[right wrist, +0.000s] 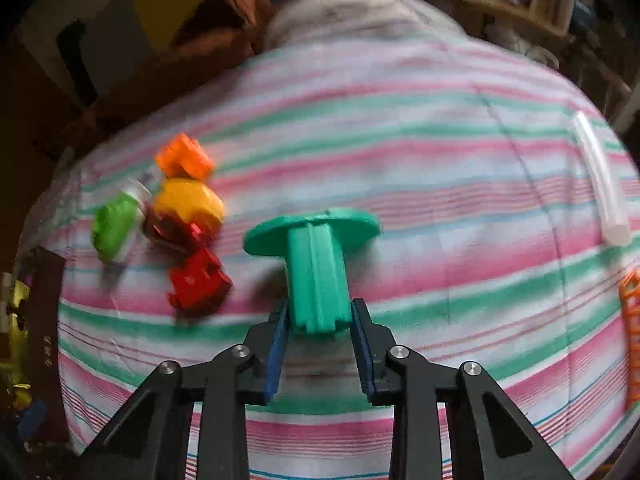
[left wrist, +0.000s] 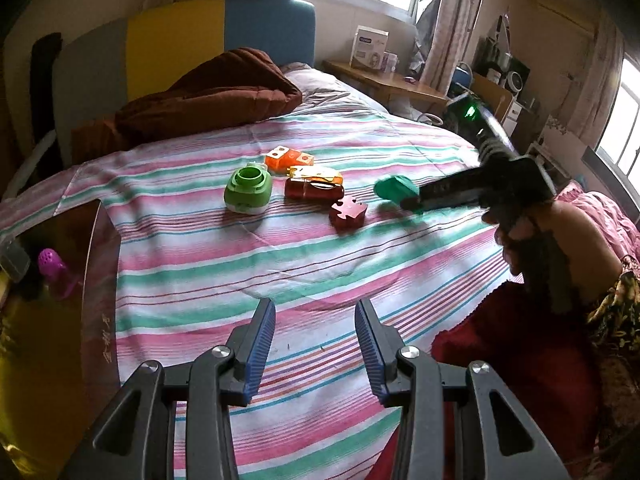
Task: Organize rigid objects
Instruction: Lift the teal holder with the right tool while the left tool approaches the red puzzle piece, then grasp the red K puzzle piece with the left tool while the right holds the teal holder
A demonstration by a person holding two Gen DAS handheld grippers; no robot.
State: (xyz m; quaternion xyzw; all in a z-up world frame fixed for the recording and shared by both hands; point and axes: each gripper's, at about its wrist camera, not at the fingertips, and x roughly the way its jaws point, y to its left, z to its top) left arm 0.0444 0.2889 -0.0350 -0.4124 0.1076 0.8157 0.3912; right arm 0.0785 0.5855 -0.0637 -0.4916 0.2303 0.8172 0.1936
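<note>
My right gripper (right wrist: 319,312) is shut on a teal plastic piece (right wrist: 316,268) with a round flange and holds it above the striped bedsheet (right wrist: 440,200). In the left wrist view it (left wrist: 416,200) carries the teal piece (left wrist: 394,189) just right of the toy cluster. The cluster holds a green toy (left wrist: 247,189), an orange block (left wrist: 289,159), a yellow piece (left wrist: 318,174), a dark red piece (left wrist: 312,191) and a red puzzle-shaped piece (left wrist: 348,210). My left gripper (left wrist: 315,322) is open and empty, low over the near part of the bed.
A brown blanket (left wrist: 208,92) lies at the head of the bed. A white tube (right wrist: 600,184) and an orange grid object (right wrist: 632,320) lie at the right. A dark board (left wrist: 92,280) stands at the left bed edge. A wooden desk (left wrist: 384,80) stands beyond.
</note>
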